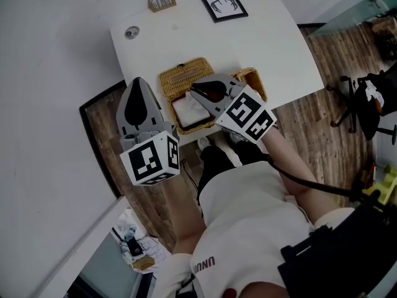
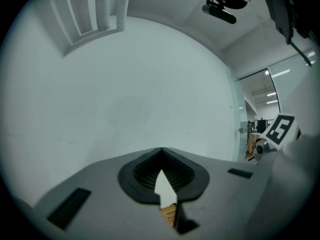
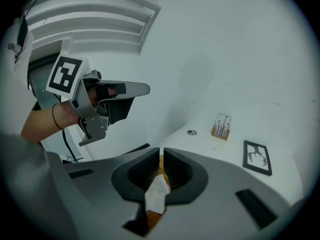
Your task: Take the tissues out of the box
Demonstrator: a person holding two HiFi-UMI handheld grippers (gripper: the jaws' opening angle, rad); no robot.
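The right gripper (image 3: pixel 161 153) has its jaws pinched together on a crumpled white tissue (image 3: pixel 157 196). It is poised over the woven wicker tissue box (image 1: pixel 181 78), which sits at the near edge of the white table (image 1: pixel 267 48) (a flat stack of white tissues (image 1: pixel 188 109) shows in the box's open part). The left gripper (image 2: pixel 161 151) hangs beyond the table's left edge, held level, its jaw tips closed together.

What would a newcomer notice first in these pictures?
The right gripper, over the wicker box at the near edge of the white table, pinches a white tissue. The left gripper hangs shut, left of the box. A framed antler picture lies at the far end.
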